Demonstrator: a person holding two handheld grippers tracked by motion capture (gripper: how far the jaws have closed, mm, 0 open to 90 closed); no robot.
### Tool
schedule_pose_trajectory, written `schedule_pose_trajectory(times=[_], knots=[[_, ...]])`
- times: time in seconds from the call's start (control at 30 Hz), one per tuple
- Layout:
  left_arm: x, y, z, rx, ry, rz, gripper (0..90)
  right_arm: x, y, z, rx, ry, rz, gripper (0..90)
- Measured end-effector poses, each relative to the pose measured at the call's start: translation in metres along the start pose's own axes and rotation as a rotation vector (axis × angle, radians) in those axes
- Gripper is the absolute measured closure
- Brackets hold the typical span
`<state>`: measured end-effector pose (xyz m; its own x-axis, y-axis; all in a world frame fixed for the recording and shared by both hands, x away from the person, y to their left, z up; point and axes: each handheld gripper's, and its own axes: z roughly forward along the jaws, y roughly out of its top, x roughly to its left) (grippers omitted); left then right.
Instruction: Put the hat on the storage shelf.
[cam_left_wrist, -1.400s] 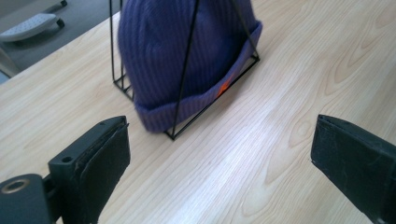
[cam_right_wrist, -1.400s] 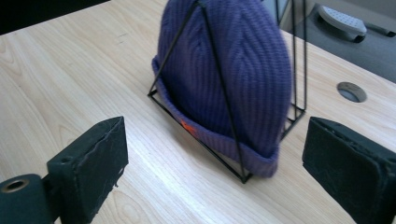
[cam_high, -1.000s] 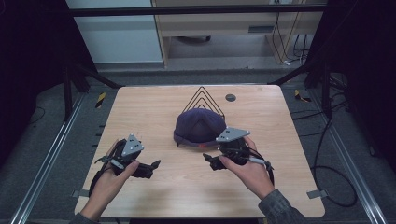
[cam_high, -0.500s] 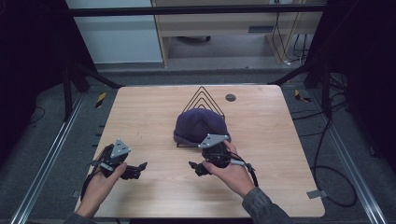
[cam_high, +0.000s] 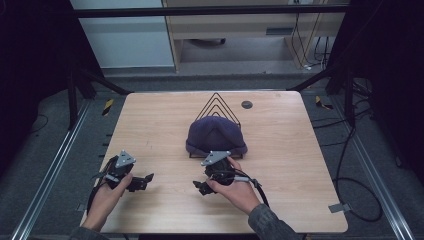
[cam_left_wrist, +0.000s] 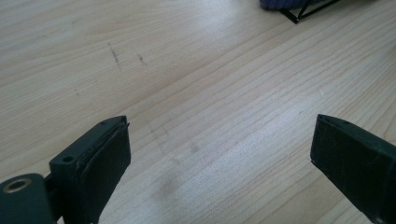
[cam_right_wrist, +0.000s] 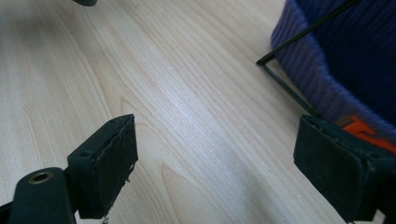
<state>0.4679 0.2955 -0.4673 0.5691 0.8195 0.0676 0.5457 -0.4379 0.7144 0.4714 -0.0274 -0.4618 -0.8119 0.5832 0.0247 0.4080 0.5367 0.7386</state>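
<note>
Between your right claw's (cam_high: 201, 187) spread jaws lay bare bench (cam_right_wrist: 196, 107), with nothing held; the purple beanie (cam_high: 217, 134) on its wire stand (cam_high: 216, 102) sat close at two o'clock of it. You did best to swing there and take the ribbed brim. Your left claw (cam_high: 141, 182) gaped too, empty, the beanie at two o'clock, well apart.
</note>
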Motion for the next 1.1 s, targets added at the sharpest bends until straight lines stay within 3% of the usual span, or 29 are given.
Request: schedule_pose_trajectory(times=[0.17, 0.27, 0.43, 0.67, 0.93, 1.0, 1.1], knots=[[0.001, 0.000, 0.005, 0.009, 0.001, 0.006, 4.5, 0.002, -0.003, 0.014, 0.000, 0.004, 0.022, 13.2], [0.004, 0.000, 0.012, 0.029, 0.007, -0.002, 4.6, -0.002, -0.009, 0.025, -0.014, -0.010, 0.071, 13.8], [0.006, 0.001, 0.021, 0.039, 0.003, -0.014, 4.2, -0.004, -0.019, 0.035, -0.009, -0.045, 0.081, 13.2], [0.009, 0.002, 0.029, 0.048, 0.005, -0.036, 4.0, -0.003, -0.024, 0.042, 0.003, -0.066, 0.082, 11.6], [0.006, -0.001, 0.035, 0.090, 0.000, -0.033, 3.5, 0.003, -0.024, 0.047, 0.002, -0.110, 0.058, 7.8], [0.004, -0.002, 0.038, 0.115, 0.000, -0.015, 3.4, 0.003, -0.024, 0.048, 0.002, -0.110, 0.056, 7.2], [0.005, -0.004, 0.041, 0.140, -0.029, -0.030, 0.0, 0.004, -0.024, 0.047, 0.003, -0.112, 0.055, 7.2]])
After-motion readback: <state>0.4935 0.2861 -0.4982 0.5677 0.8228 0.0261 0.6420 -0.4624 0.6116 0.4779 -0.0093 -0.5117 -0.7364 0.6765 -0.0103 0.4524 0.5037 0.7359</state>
